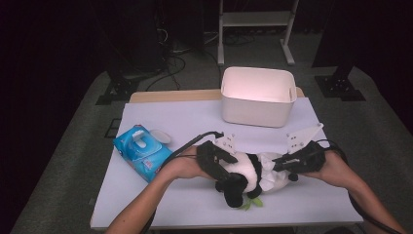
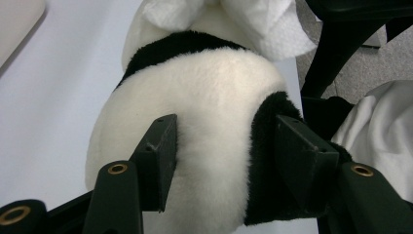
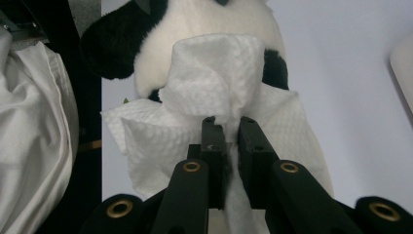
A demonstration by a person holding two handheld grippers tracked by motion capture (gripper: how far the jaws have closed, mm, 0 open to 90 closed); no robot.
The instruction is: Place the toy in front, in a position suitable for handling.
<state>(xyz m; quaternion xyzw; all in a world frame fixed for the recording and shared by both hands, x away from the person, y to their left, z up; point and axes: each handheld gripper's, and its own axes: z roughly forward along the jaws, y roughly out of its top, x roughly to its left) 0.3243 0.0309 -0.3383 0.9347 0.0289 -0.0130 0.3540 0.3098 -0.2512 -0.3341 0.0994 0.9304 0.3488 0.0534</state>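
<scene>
A plush panda (image 1: 243, 180) lies on the bench (image 1: 195, 122) in the lower middle of the high view, with a white paper towel (image 1: 268, 168) draped over its right part. The left hand-held gripper (image 1: 225, 174) clasps the panda: in the left gripper view its two jaws press into the white and black fur on either side of the body. The right hand-held gripper (image 1: 278, 165) is clenched on the paper towel (image 3: 214, 83); in the right gripper view the jaws stand nearly together with a bunched fold of the towel pinched between them, just against the panda (image 3: 195, 19).

At the upper middle of the high view a white plastic bin (image 1: 258, 97) stands at the far edge of the bench, well apart from the panda; the part of its inside that can be seen looks bare. At centre left lies a blue pack of wet wipes (image 1: 142, 152) (its white lid flap is raised), near the left forearm. A small green leaf-like bit (image 1: 253, 203) sits just below the panda.
</scene>
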